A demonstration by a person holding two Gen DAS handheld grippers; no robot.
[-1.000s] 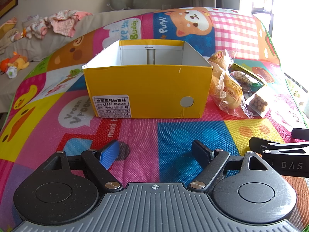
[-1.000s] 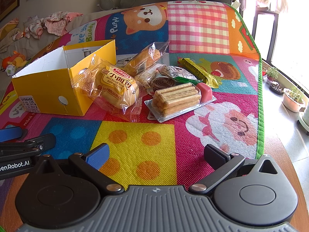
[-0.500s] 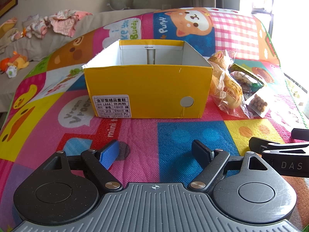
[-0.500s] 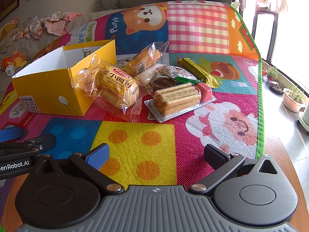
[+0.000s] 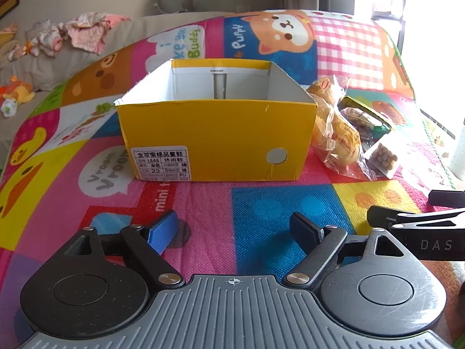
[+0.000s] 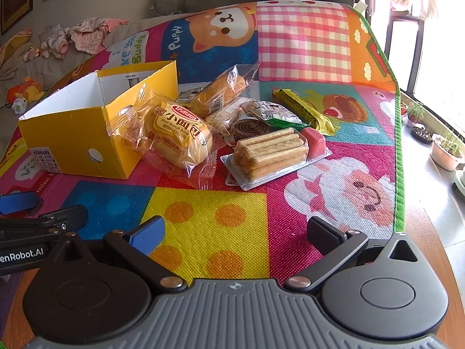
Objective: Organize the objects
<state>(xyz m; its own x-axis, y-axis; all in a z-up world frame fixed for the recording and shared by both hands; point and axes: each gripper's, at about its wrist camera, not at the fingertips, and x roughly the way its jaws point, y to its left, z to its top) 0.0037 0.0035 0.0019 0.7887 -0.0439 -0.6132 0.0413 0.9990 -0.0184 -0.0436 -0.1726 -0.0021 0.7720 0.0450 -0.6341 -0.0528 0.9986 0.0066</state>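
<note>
Two views, green bar (image 6: 302,107) right-view only

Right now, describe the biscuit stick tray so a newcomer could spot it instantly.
Find the yellow box on the colourful mat; the snack pile lies to its right. The biscuit stick tray is the pile's nearest-right item, beside the bread bun. It alone is a clear flat tray of stacked tan sticks with a pink cube at one end.
</note>
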